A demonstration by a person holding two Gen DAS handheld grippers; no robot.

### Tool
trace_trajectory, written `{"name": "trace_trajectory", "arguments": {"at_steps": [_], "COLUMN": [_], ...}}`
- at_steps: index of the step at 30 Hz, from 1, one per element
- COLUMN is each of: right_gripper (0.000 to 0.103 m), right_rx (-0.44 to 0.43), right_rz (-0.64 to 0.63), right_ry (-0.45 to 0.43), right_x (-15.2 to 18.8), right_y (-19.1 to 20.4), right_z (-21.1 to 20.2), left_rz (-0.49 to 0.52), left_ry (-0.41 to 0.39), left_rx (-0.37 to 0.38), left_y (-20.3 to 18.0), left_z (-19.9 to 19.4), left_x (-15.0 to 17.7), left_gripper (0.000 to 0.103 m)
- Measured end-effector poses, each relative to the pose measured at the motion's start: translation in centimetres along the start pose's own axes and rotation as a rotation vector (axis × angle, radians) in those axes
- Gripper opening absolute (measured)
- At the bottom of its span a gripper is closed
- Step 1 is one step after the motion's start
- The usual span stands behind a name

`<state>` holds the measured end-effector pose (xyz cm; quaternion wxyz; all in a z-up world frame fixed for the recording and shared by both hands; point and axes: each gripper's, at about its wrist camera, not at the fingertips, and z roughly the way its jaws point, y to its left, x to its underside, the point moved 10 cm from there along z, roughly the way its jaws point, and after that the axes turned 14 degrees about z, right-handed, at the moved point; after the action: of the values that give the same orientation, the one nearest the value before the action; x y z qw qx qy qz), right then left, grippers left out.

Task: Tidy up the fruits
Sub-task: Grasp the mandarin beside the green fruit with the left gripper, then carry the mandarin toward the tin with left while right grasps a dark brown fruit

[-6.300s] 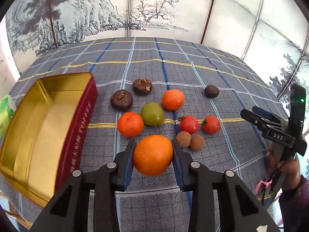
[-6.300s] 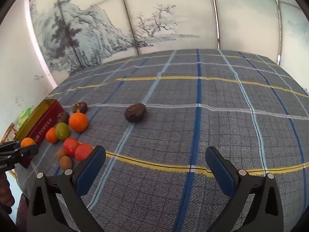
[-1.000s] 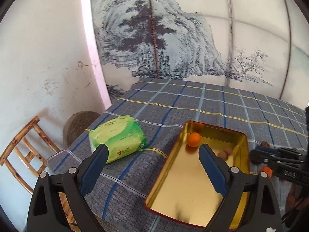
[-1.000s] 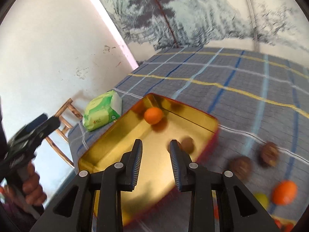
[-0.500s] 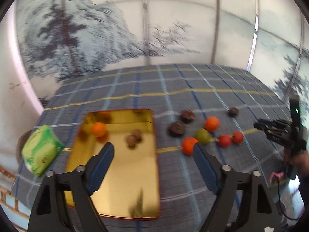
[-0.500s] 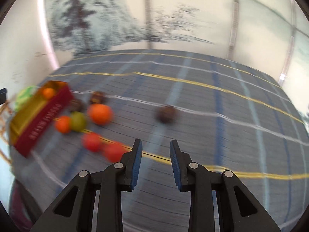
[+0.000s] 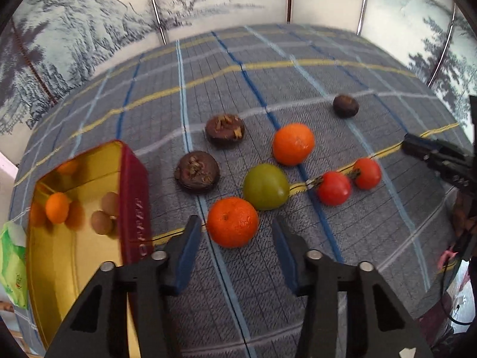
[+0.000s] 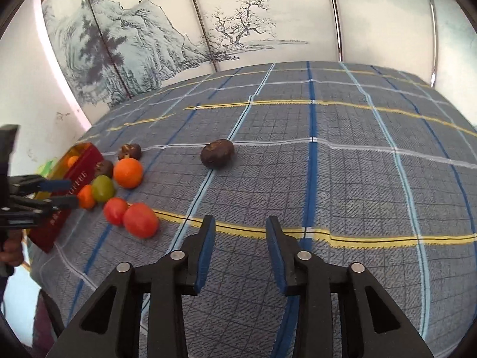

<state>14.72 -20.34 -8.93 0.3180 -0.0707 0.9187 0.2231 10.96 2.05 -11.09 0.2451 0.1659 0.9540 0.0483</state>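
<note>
My left gripper (image 7: 234,249) is open and empty, its fingers just short of an orange tangerine (image 7: 232,221) on the plaid cloth. Beyond lie a green fruit (image 7: 265,186), a second tangerine (image 7: 293,143), two red tomatoes (image 7: 333,188), two dark brown fruits (image 7: 197,171) and a lone dark fruit (image 7: 345,106). The red and gold tin (image 7: 131,197) at left holds a small orange (image 7: 57,207) and two brown longans (image 7: 101,222). My right gripper (image 8: 238,252) is open and empty over bare cloth; the tomatoes (image 8: 140,219) lie to its left, the lone dark fruit (image 8: 217,152) ahead.
A green packet (image 7: 12,264) lies left of the tin at the table edge. A painted folding screen (image 8: 238,29) stands behind the table. The right gripper shows at the right edge of the left wrist view (image 7: 438,158). The left gripper shows in the right wrist view (image 8: 35,197).
My left gripper has swung from above the tin down toward the near tangerine. My right gripper, near shut half a second ago, has opened and steadied over the cloth.
</note>
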Motion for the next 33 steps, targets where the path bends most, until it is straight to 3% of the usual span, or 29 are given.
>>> {"name": "trace_trajectory", "arguments": {"at_steps": [4, 10, 15, 20, 23, 27, 33], "right_gripper": [0.043, 0.053, 0.055, 0.055, 0.055, 0.055, 0.055], "right_rx": [-0.039, -0.063, -0.074, -0.088, -0.112, -0.076, -0.035], "right_rz": [0.028, 0.023, 0.029, 0.017, -0.01, -0.132, -0.216], "right_ry": [0.0, -0.005, -0.001, 0.048, 0.071, 0.084, 0.132], "right_x": [-0.1, -0.1, -0.1, -0.1, -1.3, -3.4, -4.2], "right_y": [-0.1, 0.2, 0.2, 0.6, 1.6, 3.5, 4.4], "right_z": [-0.2, -0.3, -0.3, 0.2, 0.5, 2.6, 6.5], "left_rz": [-0.005, -0.026, -0.051, -0.1, -0.13, -0.153, -0.177], "left_ry": [0.051, 0.017, -0.007, -0.077, -0.119, -0.157, -0.185], "left_rx": [0.001, 0.019, 0.029, 0.0, 0.021, 0.039, 0.027], "left_y": [0.1, 0.2, -0.6, -1.7, -2.2, -2.5, -2.4], "left_z": [2.0, 2.1, 1.4, -1.7, -3.7, -5.9, -7.9], "left_x": [0.5, 0.3, 0.3, 0.5, 0.4, -0.2, -0.4], "left_gripper": [0.037, 0.035, 0.033, 0.033, 0.033, 0.033, 0.033]}}
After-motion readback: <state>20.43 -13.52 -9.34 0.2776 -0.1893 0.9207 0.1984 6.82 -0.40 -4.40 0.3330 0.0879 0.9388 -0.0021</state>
